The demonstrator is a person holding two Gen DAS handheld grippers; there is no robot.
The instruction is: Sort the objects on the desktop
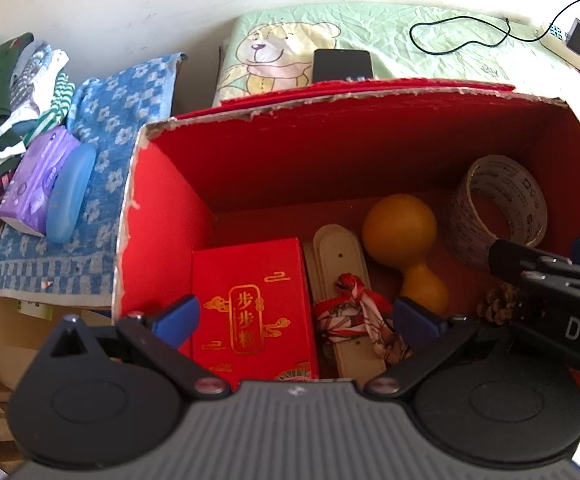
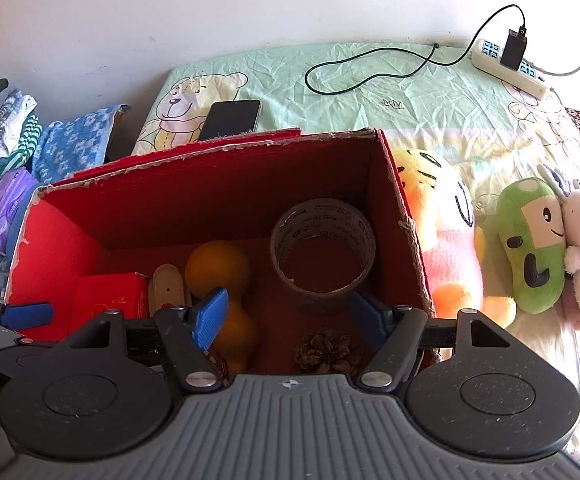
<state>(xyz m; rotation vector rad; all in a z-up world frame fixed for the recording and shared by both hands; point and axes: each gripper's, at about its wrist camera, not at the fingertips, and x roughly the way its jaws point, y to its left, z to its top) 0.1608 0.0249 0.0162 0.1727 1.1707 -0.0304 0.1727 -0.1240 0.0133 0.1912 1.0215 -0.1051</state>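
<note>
Both grippers, left (image 1: 296, 316) and right (image 2: 285, 316), hover spread and empty above the red box (image 2: 209, 184); next probably fetching the green plush (image 2: 530, 248), right of frame.

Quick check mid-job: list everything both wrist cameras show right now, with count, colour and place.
Open cardboard box: 1, red, on the bed.
Small printed gift box: 1, red and gold, inside, left.
Flat oval-ended wooden piece: 1, beige, inside, beside gift box.
Knotted patterned cloth: 1, red and white, on the wooden piece.
Gourd: 1, orange, inside, middle.
Tape roll: 1, brownish, inside, right.
Pine cone: 1, brown, inside, near edge.
Smartphone: 1, black, behind box.
Plush toys: several, yellow, green, white, right of box.
Power strip with charger: 1, white, far right.
Tissue pack: 1, purple, on blue towel.
Left gripper: jaws open.
Right gripper: jaws open.
</note>
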